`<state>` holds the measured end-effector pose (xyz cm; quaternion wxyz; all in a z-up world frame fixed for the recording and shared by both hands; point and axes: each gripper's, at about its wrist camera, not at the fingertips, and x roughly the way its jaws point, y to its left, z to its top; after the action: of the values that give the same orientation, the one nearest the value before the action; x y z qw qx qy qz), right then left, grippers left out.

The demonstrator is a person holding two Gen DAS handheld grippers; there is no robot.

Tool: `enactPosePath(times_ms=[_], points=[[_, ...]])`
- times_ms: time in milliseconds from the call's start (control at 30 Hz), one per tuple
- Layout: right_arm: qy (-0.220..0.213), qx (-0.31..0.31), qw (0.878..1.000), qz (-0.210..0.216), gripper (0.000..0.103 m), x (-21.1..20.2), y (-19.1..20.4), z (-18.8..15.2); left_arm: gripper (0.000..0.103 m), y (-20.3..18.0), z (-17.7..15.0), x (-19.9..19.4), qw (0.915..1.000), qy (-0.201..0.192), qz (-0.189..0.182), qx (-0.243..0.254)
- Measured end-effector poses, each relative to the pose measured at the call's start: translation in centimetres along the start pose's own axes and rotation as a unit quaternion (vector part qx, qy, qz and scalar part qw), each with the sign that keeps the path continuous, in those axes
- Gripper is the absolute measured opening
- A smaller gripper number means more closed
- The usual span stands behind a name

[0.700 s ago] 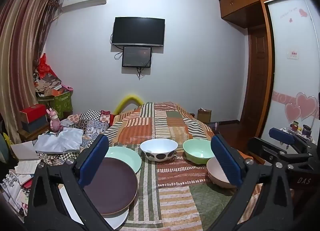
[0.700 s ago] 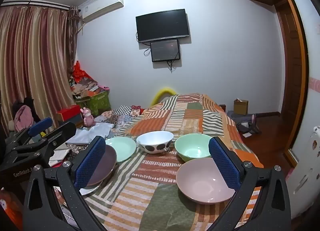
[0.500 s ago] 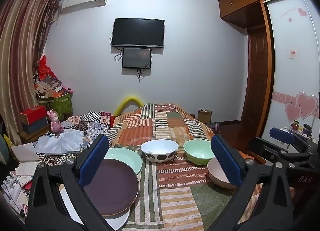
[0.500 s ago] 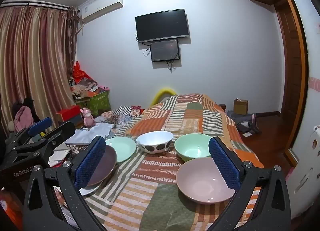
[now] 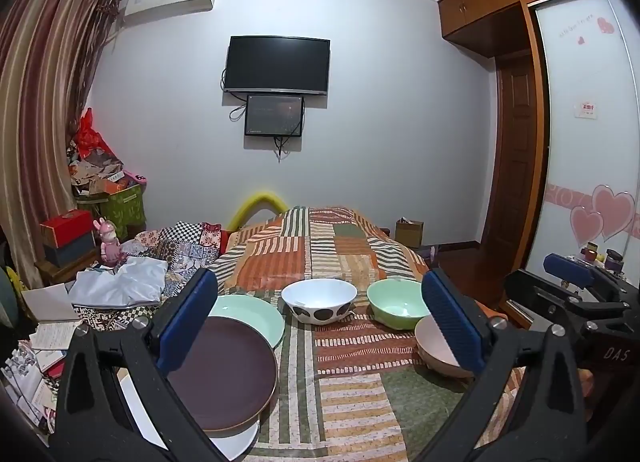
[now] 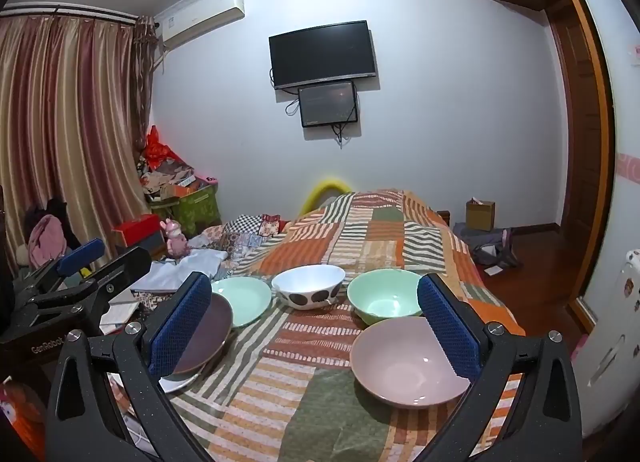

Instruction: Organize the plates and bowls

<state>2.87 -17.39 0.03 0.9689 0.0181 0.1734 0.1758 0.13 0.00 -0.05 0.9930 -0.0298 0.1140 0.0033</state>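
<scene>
On the patchwork bedspread (image 5: 344, 402) lie a brown plate (image 5: 228, 374) stacked on a white plate (image 5: 236, 442), a mint plate (image 5: 248, 314), a white bowl with dark spots (image 5: 320, 300), a mint bowl (image 5: 394, 304) and a pink bowl (image 6: 408, 362). My left gripper (image 5: 318, 322) is open and empty, held above the near end of the bed. My right gripper (image 6: 314, 326) is open and empty, to the right, with the pink bowl just under its right finger. The same dishes show in the right wrist view: brown plate (image 6: 206, 332), mint plate (image 6: 244, 304), spotted bowl (image 6: 308, 286), mint bowl (image 6: 384, 298).
Clothes and papers (image 5: 116, 286) pile up left of the bed. Boxes and a pink toy (image 5: 108, 242) stand by the curtain. A TV (image 5: 276, 66) hangs on the far wall. A wardrobe (image 5: 580, 142) and a wooden door stand to the right.
</scene>
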Motion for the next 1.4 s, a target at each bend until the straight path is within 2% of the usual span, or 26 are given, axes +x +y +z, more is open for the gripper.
enactPosePath(times_ms=[1400], points=[[-0.008,0.001,1.000,0.000,0.103,-0.29,-0.09,0.73,0.103,0.09,0.14,-0.11,1.0000,-0.002,-0.001,0.003]])
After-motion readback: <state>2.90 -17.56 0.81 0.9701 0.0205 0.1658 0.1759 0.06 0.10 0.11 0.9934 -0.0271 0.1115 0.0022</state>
